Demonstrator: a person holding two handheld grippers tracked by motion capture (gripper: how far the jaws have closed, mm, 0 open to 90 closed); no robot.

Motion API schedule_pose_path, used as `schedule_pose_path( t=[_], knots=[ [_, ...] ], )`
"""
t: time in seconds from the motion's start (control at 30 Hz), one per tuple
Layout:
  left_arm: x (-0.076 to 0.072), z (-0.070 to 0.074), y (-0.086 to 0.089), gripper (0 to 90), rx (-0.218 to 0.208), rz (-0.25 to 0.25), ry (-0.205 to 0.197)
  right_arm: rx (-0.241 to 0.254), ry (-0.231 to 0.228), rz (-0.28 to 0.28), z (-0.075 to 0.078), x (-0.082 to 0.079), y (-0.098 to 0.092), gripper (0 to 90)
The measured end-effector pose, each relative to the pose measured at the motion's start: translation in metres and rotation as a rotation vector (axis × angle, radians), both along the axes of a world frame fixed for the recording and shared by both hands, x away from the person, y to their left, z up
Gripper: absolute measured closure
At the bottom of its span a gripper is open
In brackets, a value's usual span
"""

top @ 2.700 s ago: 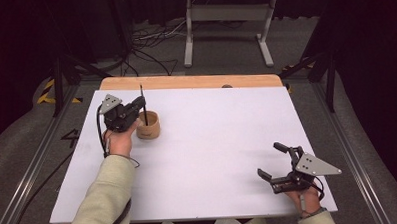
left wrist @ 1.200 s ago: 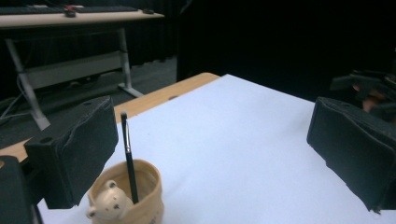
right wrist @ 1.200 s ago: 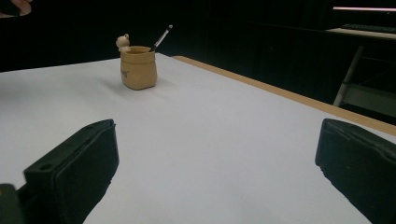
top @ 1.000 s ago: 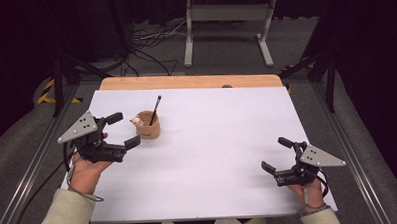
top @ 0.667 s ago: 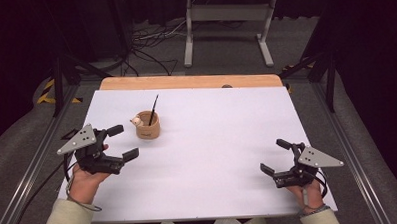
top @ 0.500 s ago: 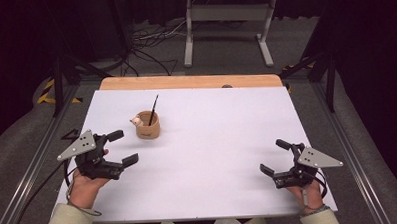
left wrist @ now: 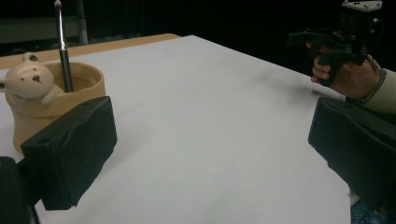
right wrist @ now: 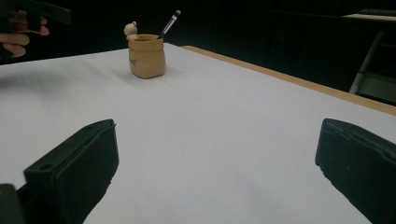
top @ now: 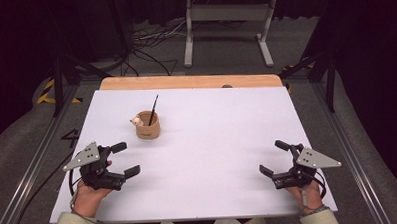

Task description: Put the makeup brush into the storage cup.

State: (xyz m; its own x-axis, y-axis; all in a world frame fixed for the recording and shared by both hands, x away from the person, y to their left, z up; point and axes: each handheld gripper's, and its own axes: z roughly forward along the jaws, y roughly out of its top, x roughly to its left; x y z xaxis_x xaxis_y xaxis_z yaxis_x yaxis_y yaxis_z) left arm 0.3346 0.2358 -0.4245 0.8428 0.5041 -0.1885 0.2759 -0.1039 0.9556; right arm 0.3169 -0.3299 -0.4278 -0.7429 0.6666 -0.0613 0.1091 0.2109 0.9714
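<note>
The pen (top: 153,109) is standing tilted inside the small tan holder (top: 148,126), its tip leaning toward the far edge of the table (top: 229,201), and the holder, with a little bear figure (top: 136,121) perched on its rim, is being left on the white surface, in the far left part. In the left gripper view the pen (left wrist: 62,45) is rising out of the holder (left wrist: 56,100) just behind the bear (left wrist: 31,81); in the right gripper view the holder (right wrist: 146,56) is seen well away across the table. The left gripper (top: 121,159) is being held near the table's near left corner, jaws spread wide and gripping nothing, well apart from the holder. The right gripper (top: 275,158) is being kept near the near right corner, its jaws likewise spread and empty. Judging from how things lie, the placing of the pen in the holder is looking done: it is resting inside and nothing is being touched. Little appears to be left, since both hands are being held clear at the near edge.
</note>
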Motion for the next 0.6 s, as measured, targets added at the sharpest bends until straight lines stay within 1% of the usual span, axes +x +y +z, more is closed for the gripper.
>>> schedule_pose_path(
  t=[0.07,0.1,0.2,0.3,0.37,0.43,0.53,0.57,0.6],
  knots=[
    [-0.002,-0.004,0.000,1.8,0.005,-0.002,-0.005,0.000,-0.001,0.003,-0.001,0.000,0.000,0.0],
    [-0.003,-0.007,-0.001,1.8,0.005,-0.007,-0.001,-0.001,0.001,0.003,-0.001,0.000,0.001,0.0],
    [-0.004,-0.012,-0.003,2.1,0.041,-0.013,-0.009,-0.004,0.003,0.008,-0.002,-0.001,0.001,0.0],
    [-0.003,-0.019,-0.006,2.0,0.058,-0.028,-0.001,-0.007,0.005,0.012,-0.004,-0.001,0.001,0.0],
    [-0.003,-0.021,-0.007,2.0,0.072,-0.033,-0.009,-0.008,0.008,0.017,-0.005,-0.001,0.002,0.0],
    [-0.004,-0.024,-0.009,2.1,0.061,-0.028,-0.004,-0.013,0.008,0.018,-0.006,-0.001,0.002,0.0],
    [-0.006,-0.027,-0.008,2.3,0.026,-0.009,-0.017,-0.017,0.013,0.022,-0.007,-0.001,0.002,0.0],
    [-0.007,-0.029,-0.009,2.6,0.021,0.004,-0.019,-0.018,0.013,0.023,-0.008,0.000,0.003,0.0],
    [-0.008,-0.030,-0.009,2.7,0.030,0.016,-0.031,-0.018,0.016,0.022,-0.009,0.000,0.003,0.0]
  ],
)
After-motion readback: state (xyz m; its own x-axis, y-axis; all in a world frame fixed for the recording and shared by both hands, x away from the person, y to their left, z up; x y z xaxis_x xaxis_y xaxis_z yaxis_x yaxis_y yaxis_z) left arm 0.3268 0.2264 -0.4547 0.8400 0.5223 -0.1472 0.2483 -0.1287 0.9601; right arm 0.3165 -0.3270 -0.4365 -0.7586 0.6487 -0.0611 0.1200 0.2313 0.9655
